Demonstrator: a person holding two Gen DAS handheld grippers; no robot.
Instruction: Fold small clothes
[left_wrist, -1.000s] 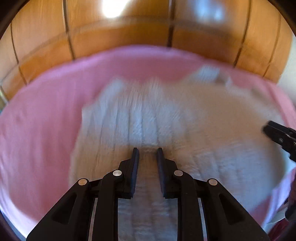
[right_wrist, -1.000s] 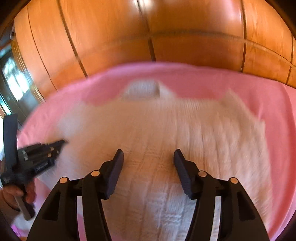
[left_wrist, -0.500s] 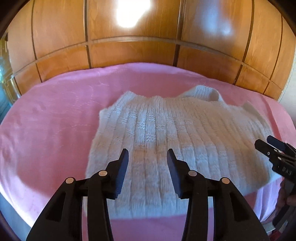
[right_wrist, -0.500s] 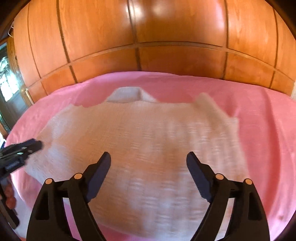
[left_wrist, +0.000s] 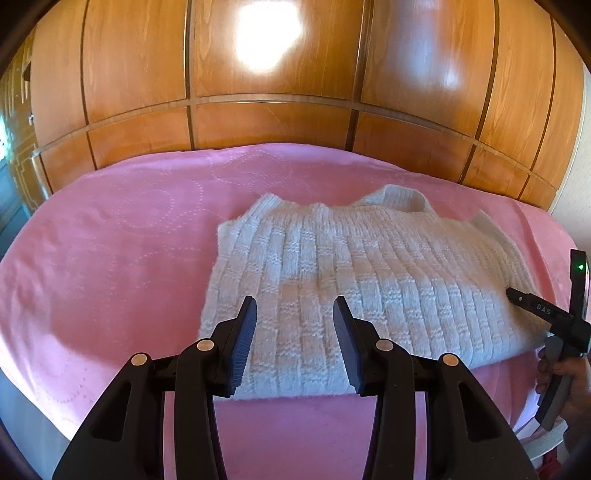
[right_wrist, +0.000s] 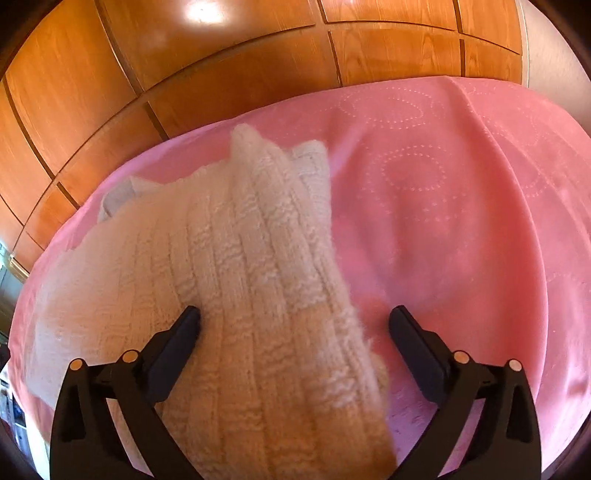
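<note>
Both grippers loose over the sweater

Sweater (left_wrist: 354, 280) fills mid-frame on the pink bed (left_wrist: 110, 258). Left gripper (left_wrist: 293, 347) half-open, empty; right gripper (right_wrist: 295, 328) opening wide, straddling the sweater's right edge, unpinched. Best grab that edge squarely.

Both grippers: black plastic arms, brass-coloured pivot pins. Left gripper (left_wrist: 293, 314) pads ribbed. Right gripper (right_wrist: 293, 325), seen from the left: "DAS" lettering, green light, grey handle.

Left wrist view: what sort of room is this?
Probably a bedroom: a pink bedspread covers a wide soft surface, panelled wooden wardrobe doors stand behind it, and a white sweater lies on top.
</note>
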